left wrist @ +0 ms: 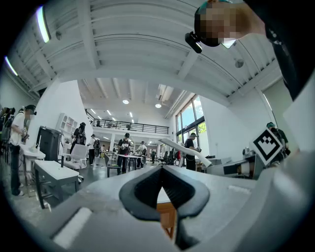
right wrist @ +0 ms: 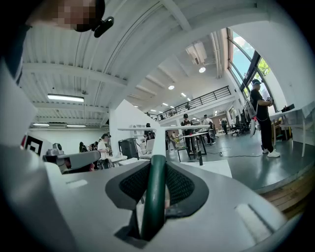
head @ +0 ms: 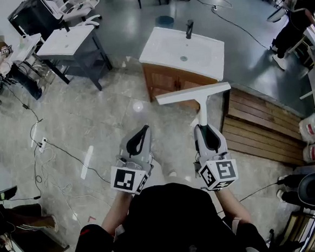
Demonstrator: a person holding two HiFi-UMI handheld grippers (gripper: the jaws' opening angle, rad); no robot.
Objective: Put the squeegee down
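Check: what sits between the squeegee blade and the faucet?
In the head view, the white basin top and its drain lie between the squeegee blade and the faucet.

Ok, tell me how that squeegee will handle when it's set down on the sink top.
Probably stiff: the squeegee juts straight out from the right gripper without sagging. Likely light, since a grip at the handle end alone holds it level. Its wide T-shaped blade should stop it rolling, though on the smooth white sink top it may slide.
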